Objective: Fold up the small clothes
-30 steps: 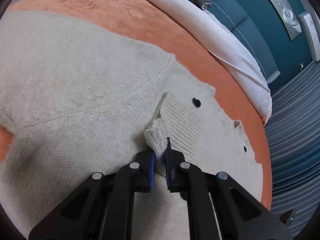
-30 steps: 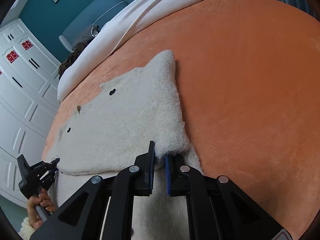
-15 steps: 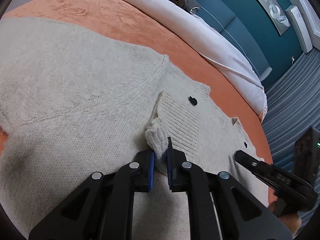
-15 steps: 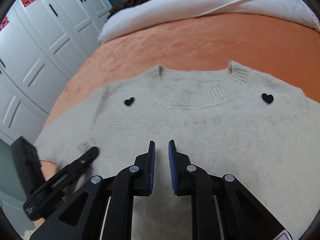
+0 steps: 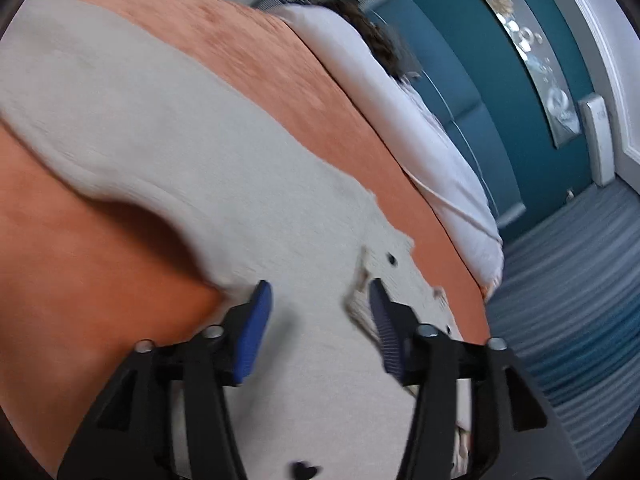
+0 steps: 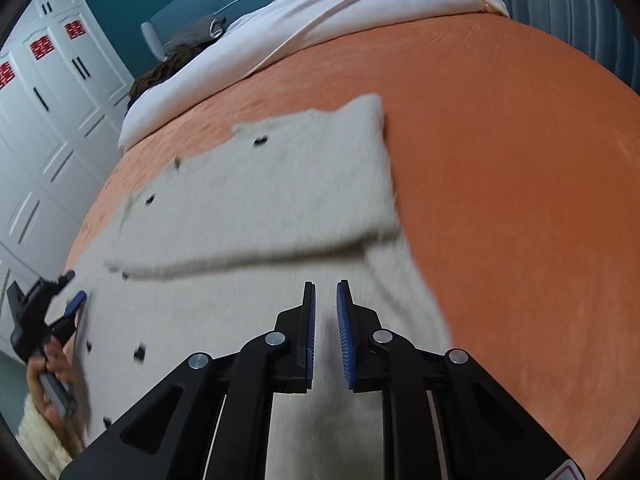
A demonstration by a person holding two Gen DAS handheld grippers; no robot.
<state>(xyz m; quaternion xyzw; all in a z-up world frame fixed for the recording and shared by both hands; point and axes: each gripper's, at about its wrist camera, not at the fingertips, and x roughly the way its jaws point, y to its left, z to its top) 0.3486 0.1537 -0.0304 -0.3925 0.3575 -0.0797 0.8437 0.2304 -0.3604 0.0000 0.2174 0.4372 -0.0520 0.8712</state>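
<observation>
A cream knit sweater [image 6: 256, 208] with small black hearts lies on the orange bed cover [image 6: 520, 184], its upper part folded over the lower part. It also shows in the left wrist view [image 5: 192, 160], with a sleeve trailing to the left. My left gripper [image 5: 316, 300] is open and empty just above the sweater, near the folded edge. It also appears at the left of the right wrist view [image 6: 68, 292]. My right gripper [image 6: 326, 296] hovers over the sweater's lower part, jaws a narrow gap apart, holding nothing.
A white duvet [image 6: 320, 20] and a dark garment [image 6: 160, 72] lie at the head of the bed. White wardrobe doors [image 6: 48, 120] stand to the left. A teal wall [image 5: 500, 100] and striped blue floor [image 5: 580, 300] lie beyond the bed edge.
My left gripper has opened, let go of the sweater's cuff and pulled back leftward. My right gripper, empty since half a second ago, has swung back toward the fold.
</observation>
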